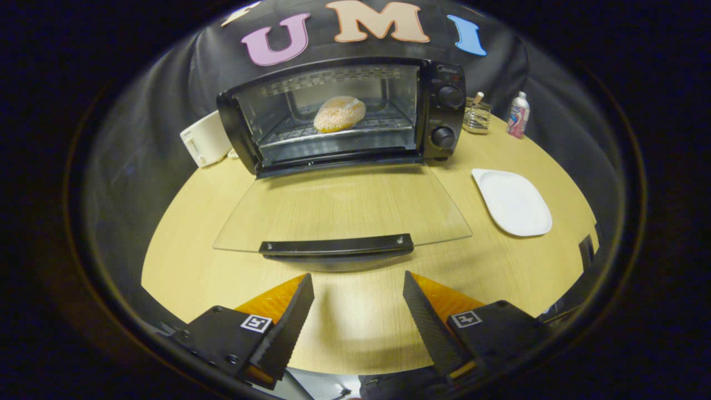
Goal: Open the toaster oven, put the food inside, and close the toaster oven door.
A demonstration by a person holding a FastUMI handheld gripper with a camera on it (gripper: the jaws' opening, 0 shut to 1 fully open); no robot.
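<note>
The gripper (358,289) hangs over the near part of a wooden table (355,328), its two fingers spread wide apart with nothing between them but bare tabletop. Just ahead of the fingertips lies the handle (336,245) of the toaster oven's glass door (341,205), which is folded all the way down and lies flat toward the fingers; the handle sits in line with the gap between them, near but not touched. Beyond the door stands the toaster oven (344,114) itself, its mouth open and facing the gripper, with two knobs (447,116) stacked on its panel at the right. The food, a round bun (339,113), rests on the wire rack (344,130) inside the oven, about the middle of the chamber, well beyond the fingers. Ahead and to the right of the right finger lies a white plate (514,203), bare. Farther off beyond it, near the oven's right side, stand a small glass jar (477,115) and a small bottle (517,115). A white appliance (205,139) sits against the oven's left side.
</note>
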